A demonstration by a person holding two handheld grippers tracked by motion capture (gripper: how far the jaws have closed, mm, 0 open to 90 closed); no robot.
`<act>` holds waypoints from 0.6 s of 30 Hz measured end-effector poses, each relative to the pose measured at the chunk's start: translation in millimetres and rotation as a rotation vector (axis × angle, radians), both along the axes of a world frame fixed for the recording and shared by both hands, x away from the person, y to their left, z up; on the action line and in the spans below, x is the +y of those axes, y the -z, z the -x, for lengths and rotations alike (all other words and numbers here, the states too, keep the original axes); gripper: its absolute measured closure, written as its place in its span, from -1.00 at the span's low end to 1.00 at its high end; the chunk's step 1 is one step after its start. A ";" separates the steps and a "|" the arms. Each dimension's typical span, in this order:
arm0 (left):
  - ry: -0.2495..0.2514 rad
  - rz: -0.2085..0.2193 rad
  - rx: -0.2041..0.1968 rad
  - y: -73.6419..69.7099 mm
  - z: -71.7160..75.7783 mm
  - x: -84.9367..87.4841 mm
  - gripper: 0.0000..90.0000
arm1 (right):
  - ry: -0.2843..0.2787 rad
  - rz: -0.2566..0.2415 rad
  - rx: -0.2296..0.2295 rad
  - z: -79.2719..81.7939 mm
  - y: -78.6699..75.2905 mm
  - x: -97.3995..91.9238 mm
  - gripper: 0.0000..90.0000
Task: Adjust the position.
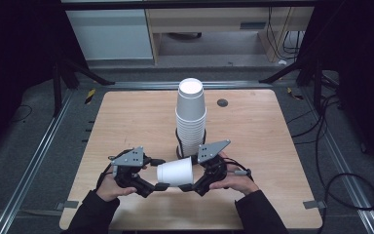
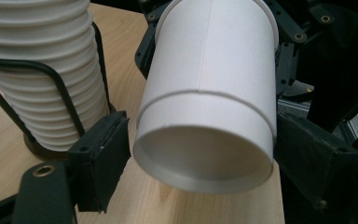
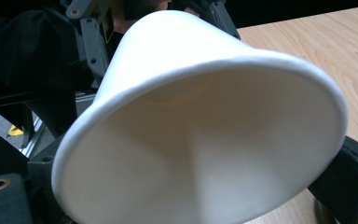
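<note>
One loose cup, lying sideways above table, held between two grippers. One stack of cups, count unclear, in one wire holder just behind. Left gripper: part open around cup base, contact unclear. Right gripper: at cup rim, squashed oval; pinching it.

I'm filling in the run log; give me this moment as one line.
left claw: around cup base | right claw: at rim | paper cup: sideways, off table | cup stack: upright in holder

The cup looks like smooth matt white paper. The table is pale wood grain, the rack glossy black wire.
</note>
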State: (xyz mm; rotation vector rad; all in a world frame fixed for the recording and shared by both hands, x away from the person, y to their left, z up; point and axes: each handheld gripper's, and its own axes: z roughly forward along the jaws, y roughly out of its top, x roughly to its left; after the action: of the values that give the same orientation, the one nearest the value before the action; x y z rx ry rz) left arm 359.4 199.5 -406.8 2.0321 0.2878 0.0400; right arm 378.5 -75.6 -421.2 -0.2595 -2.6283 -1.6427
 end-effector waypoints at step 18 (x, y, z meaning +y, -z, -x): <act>-0.046 -0.255 -0.031 21.1 -5.0 -12.7 -0.73 | 0.058 0.201 -0.052 -1.9 7.0 3.4 -0.87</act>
State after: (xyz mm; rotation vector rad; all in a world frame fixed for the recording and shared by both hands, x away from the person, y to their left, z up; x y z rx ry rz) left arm 364.4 186.8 -427.9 2.2749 0.3235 0.1427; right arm 380.4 -72.2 -428.3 -0.3059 -2.8536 -1.4193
